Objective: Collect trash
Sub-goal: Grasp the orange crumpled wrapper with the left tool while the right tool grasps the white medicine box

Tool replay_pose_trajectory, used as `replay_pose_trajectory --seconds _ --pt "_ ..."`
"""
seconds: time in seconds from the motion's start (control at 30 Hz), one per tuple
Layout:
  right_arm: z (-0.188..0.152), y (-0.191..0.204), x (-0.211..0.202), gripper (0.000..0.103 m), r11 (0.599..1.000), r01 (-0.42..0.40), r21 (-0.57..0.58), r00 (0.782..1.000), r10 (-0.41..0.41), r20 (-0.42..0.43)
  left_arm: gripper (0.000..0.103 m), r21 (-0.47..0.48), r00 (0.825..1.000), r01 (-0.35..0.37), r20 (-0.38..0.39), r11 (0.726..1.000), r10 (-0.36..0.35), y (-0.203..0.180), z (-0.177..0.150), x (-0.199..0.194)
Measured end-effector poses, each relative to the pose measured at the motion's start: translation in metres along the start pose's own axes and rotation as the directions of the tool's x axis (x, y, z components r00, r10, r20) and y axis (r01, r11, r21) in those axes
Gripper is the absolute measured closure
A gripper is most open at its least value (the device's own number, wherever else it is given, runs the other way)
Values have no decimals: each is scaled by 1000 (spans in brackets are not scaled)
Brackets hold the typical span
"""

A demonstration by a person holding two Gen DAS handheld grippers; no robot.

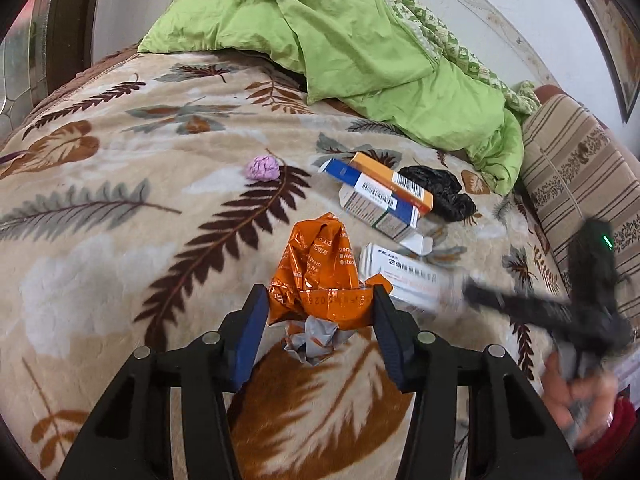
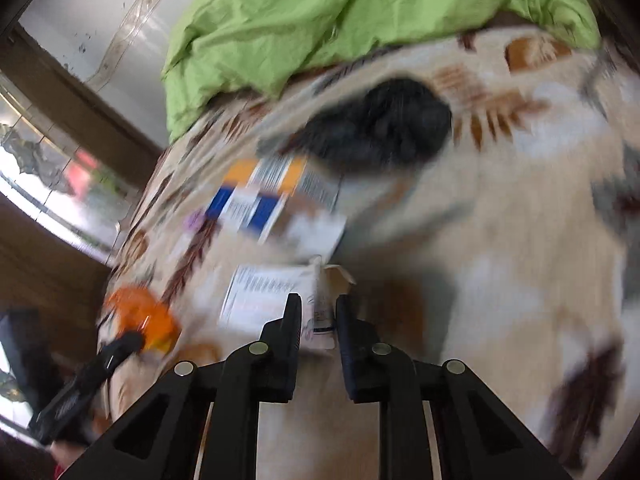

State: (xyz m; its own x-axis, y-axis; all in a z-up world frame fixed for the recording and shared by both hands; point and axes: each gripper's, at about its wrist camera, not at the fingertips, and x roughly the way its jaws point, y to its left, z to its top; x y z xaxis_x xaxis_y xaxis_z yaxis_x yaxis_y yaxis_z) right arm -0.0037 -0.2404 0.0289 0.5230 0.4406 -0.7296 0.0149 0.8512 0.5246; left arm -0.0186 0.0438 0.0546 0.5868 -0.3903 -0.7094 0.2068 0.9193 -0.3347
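Trash lies on a leaf-patterned blanket (image 1: 120, 208). My left gripper (image 1: 320, 300) is shut on a crumpled orange foil wrapper (image 1: 316, 268), with a grey paper wad (image 1: 312, 340) under it. A white medicine box (image 1: 400, 276) lies to its right; my right gripper (image 1: 472, 292) reaches its end. In the blurred right wrist view my right gripper (image 2: 318, 308) is shut on the white box's flap (image 2: 320, 308). Orange and blue boxes (image 1: 380, 188), a black bag (image 1: 444, 192) and a pink paper ball (image 1: 262, 168) lie beyond.
A green quilt (image 1: 340, 48) is piled at the back of the bed. A striped cushion (image 1: 576, 168) stands at the right. A window and dark wooden frame (image 2: 60, 152) lie to the left in the right wrist view.
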Motion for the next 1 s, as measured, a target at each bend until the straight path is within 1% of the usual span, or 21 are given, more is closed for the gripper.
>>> replay_pose_trajectory --seconds 0.07,0.13,0.17,0.2,0.23,0.27,0.3,0.37,0.4,0.47,0.57,0.63,0.7,0.77,0.8,0.83,0.9,0.93,1.0 --pt "-28 10 -9 84 999 -51 8 996 51 -67 52 -2 1000 8 -4 1000 -8 1 -5 -3" --pt "-56 21 -20 79 994 -113 -3 983 111 -144 52 5 1000 7 0 1000 -7 2 -9 -8" --pt "-66 28 -24 69 990 -136 -23 976 130 -174 52 8 1000 5 3 1000 -5 2 -10 -10" --pt "-72 32 -31 64 989 -136 -54 975 124 -184 52 8 1000 2 6 1000 -2 2 -12 -12" --pt "-73 36 -37 63 990 -111 -86 982 96 -163 52 6 1000 1 9 1000 -1 3 -13 -14" --pt "-69 41 -46 60 987 -74 -140 991 58 -117 52 0 1000 1 9 1000 -1 3 -14 -15" --pt "-65 45 -49 53 983 -50 -178 995 34 -91 52 -10 1000 0 9 1000 1 5 -14 -16" --pt "-50 56 -48 43 967 -2 -256 999 -9 -44 52 -16 1000 1 14 1000 -1 5 -15 -19" --pt "-39 63 -43 42 955 15 -298 999 -23 -24 52 -14 1000 0 15 1000 0 4 -16 -20" --pt "-23 69 -29 42 941 30 -337 999 -39 -20 52 -9 1000 -1 17 1000 2 4 -17 -24" --pt "6 73 12 42 936 32 -351 997 -52 -48 52 -8 1000 -3 18 1000 3 5 -19 -26" --pt "18 72 37 42 933 34 -358 994 -69 -87 52 -11 1000 -9 17 1000 9 9 -20 -26" --pt "25 65 58 42 935 52 -351 988 -98 -115 52 -13 1000 -13 16 1000 13 12 -20 -26" --pt "25 58 74 42 944 23 -328 978 -90 -188 52 -9 1000 -17 21 1000 18 14 -20 -27" --pt "22 54 75 42 950 6 -312 975 -75 -210 52 -6 1000 -19 22 1000 19 15 -20 -26" --pt "17 54 71 42 950 -12 -313 975 -59 -215 52 -4 999 -24 25 1000 24 16 -20 -26" --pt "6 59 65 42 938 -32 -345 971 -53 -233 52 -2 999 -26 26 1000 26 16 -21 -25" --pt "0 63 63 42 930 -26 -366 971 -65 -232 52 -2 999 -23 25 1000 23 16 -21 -24" --pt "-13 72 63 42 911 28 -411 970 -124 -209 52 4 999 -26 23 1000 26 14 -22 -22"
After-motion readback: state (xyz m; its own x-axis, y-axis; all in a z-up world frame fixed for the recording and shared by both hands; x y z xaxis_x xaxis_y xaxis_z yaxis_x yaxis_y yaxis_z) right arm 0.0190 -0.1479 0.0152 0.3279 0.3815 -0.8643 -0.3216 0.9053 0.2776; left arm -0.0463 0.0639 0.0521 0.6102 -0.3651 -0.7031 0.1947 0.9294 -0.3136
